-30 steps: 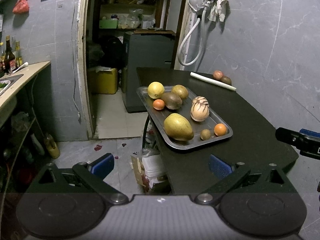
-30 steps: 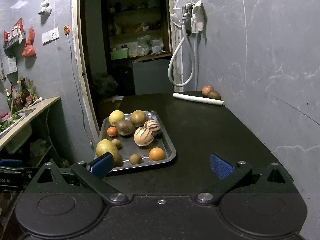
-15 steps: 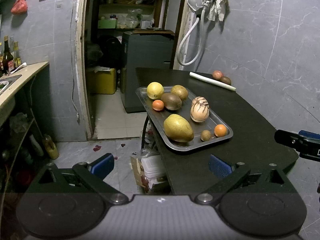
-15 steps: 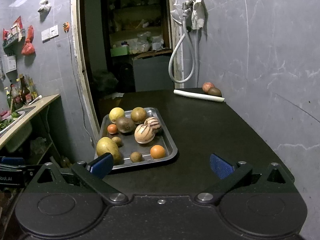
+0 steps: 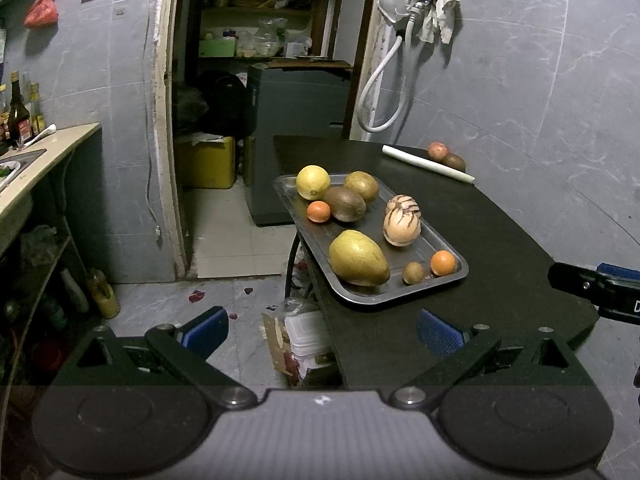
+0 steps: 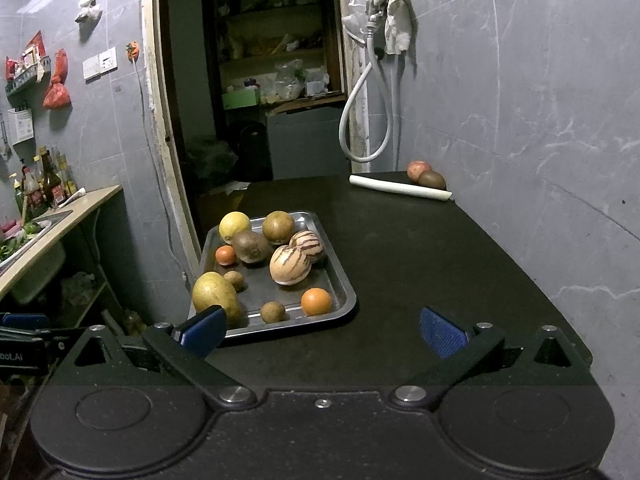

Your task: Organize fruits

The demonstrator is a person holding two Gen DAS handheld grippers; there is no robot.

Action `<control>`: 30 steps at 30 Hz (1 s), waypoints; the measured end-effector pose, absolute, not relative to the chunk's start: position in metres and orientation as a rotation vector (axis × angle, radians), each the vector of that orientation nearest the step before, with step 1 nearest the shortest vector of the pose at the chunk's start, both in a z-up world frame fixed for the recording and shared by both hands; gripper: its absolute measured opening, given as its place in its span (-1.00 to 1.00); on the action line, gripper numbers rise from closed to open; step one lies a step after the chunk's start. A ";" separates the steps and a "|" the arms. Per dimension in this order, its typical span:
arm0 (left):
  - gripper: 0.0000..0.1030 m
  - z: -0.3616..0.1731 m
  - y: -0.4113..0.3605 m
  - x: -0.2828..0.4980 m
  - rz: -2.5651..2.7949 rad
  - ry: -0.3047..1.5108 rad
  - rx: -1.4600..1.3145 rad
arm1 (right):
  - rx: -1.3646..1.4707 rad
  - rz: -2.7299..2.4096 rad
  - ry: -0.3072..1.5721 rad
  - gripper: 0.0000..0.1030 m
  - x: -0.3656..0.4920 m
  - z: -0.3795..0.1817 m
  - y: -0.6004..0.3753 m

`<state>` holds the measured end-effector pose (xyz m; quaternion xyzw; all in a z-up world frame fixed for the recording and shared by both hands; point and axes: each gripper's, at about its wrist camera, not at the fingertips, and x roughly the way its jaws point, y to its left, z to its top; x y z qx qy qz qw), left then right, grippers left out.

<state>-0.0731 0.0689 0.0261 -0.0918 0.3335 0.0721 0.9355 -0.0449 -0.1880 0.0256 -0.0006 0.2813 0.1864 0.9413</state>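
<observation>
A metal tray (image 5: 448, 280) (image 6: 344, 288) sits on the left part of a black table (image 6: 440, 264) and holds several fruits: a large yellow-green mango (image 5: 358, 258) (image 6: 215, 294), a striped melon (image 5: 401, 225) (image 6: 290, 265), a lemon (image 5: 313, 182) (image 6: 234, 227), a kiwi (image 5: 345, 204) and an orange (image 5: 443, 263) (image 6: 316, 301). Two more fruits (image 6: 426, 175) (image 5: 446, 156) lie at the table's far right by a white stick (image 6: 400, 187). My left gripper (image 5: 322, 330) is open and empty, off the table's near left corner. My right gripper (image 6: 322, 330) is open and empty above the table's near edge.
A grey tiled wall (image 6: 540, 100) borders the table on the right. A dark doorway (image 6: 256, 100) opens behind it. A counter with a sink and bottles (image 6: 44, 216) stands at the left. Boxes and litter (image 5: 304, 344) lie on the floor under the table's left edge.
Both grippers have drifted slightly; the tray sits a little higher in the right wrist view. Nothing was grasped or moved.
</observation>
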 end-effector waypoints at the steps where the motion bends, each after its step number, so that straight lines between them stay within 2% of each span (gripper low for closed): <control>1: 0.99 0.026 0.069 -0.073 0.149 0.681 -0.189 | -0.004 0.380 0.571 0.99 -0.045 0.026 -0.188; 30: 0.99 0.024 0.070 -0.074 0.155 0.681 -0.195 | -0.015 0.382 0.573 0.99 -0.045 0.025 -0.184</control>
